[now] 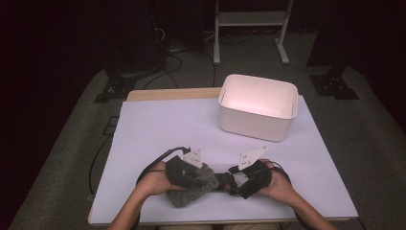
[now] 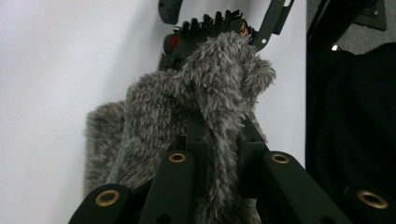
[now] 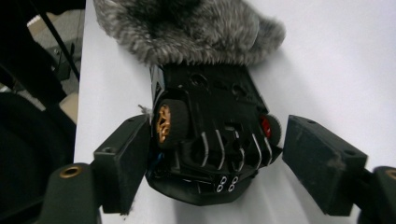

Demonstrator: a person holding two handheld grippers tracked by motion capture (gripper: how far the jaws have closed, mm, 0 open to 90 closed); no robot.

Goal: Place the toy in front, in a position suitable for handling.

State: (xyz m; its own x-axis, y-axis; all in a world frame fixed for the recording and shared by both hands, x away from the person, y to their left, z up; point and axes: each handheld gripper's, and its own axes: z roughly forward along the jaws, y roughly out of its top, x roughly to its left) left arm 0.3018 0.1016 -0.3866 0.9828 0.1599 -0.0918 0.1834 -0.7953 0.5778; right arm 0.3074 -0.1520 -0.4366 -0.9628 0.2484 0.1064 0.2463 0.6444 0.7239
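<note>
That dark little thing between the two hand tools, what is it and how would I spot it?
Start at the white tub at the far right of the pale table, then come toward the person's hands. Between the left gripper and right gripper lies a black toy car, upside down. Its gold wheel and chrome pipes set it apart from the grey furry cloth half covering it.

Your left tool (image 1: 203,178) low at lower centre of the frame, jaws clamped shut, your right tool (image 1: 230,182) just beside it, jaws spread wide, both forearms entering from the bottom edge.
</note>
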